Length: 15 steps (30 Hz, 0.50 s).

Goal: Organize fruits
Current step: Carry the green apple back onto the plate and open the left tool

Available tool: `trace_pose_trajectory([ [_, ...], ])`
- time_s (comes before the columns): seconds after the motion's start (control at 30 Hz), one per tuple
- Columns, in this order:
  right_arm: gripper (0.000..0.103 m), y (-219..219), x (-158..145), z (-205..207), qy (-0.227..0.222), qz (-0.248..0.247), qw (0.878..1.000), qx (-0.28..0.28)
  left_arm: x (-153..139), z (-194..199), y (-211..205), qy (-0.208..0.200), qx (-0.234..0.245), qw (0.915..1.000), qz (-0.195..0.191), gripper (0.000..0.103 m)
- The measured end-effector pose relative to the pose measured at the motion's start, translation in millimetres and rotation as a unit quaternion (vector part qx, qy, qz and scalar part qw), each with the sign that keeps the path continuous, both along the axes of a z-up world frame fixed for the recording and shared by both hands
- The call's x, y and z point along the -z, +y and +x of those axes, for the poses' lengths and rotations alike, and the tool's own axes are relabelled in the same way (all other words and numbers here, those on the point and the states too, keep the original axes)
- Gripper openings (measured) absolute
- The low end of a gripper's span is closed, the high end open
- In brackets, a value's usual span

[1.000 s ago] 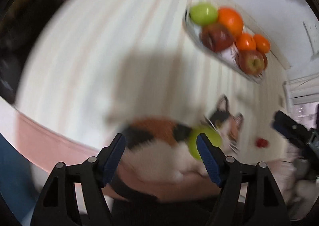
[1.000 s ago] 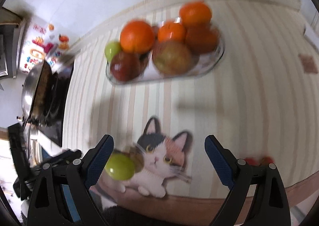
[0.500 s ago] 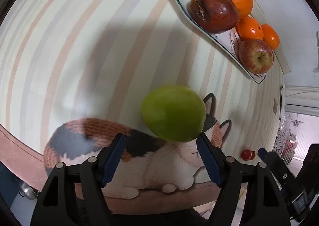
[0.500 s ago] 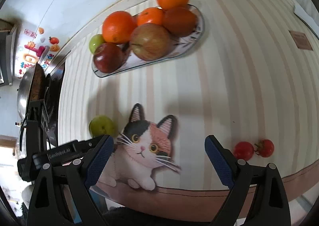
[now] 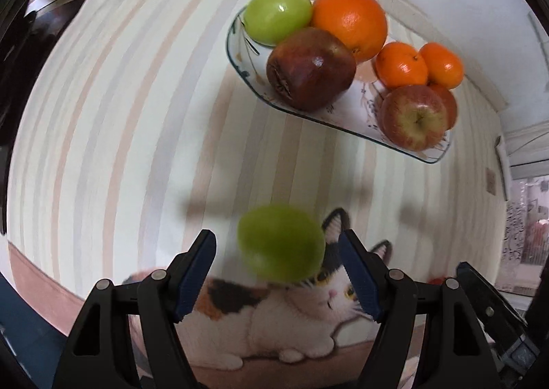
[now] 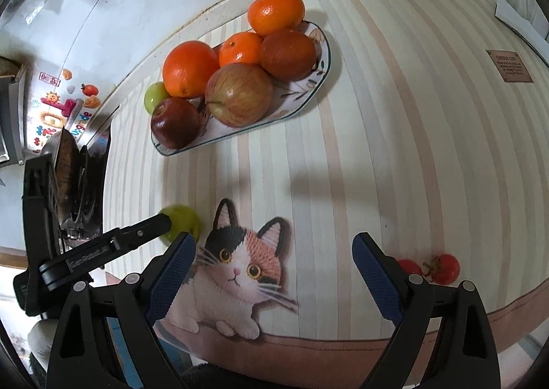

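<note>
Left wrist view: green fruit [image 5: 281, 245] sits smaller and blurred now, farther out than half a second ago; approach not settled. It lies on the striped cloth [image 5: 120, 114] by the cat print [image 5: 291, 313], ahead of the left gripper [image 5: 278, 275], jaws wide, not touching. Right gripper [image 6: 274, 279] also wide, empty. Plate [image 5: 240, 56] well beyond.

striped tablecloth [image 6: 394, 155] | cat print [image 6: 240, 265] | wall stickers [image 6: 55, 111] | dark pan [image 6: 65, 162]
</note>
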State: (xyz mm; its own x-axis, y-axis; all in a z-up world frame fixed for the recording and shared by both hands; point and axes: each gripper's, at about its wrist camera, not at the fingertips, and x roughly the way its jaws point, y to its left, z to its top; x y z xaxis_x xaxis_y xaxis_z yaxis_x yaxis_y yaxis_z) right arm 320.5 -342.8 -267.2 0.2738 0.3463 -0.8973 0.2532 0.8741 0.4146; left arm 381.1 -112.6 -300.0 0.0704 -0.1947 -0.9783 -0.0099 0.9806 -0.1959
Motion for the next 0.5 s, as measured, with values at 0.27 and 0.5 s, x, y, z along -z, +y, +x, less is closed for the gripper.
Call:
trace_pose_trajectory([
  [0.27, 0.095, 2, -3, 5, -0.006, 0.002, 1.0, -0.009, 30, 5, -15, 0.051, 0.015, 0.9986, 0.007, 0.072],
  [0.5, 0.095, -2, 3, 6, -0.001, 0.012, 1.0, -0.005, 33, -4, -3, 0.065, 0.02, 0.9977, 0.001, 0.072],
])
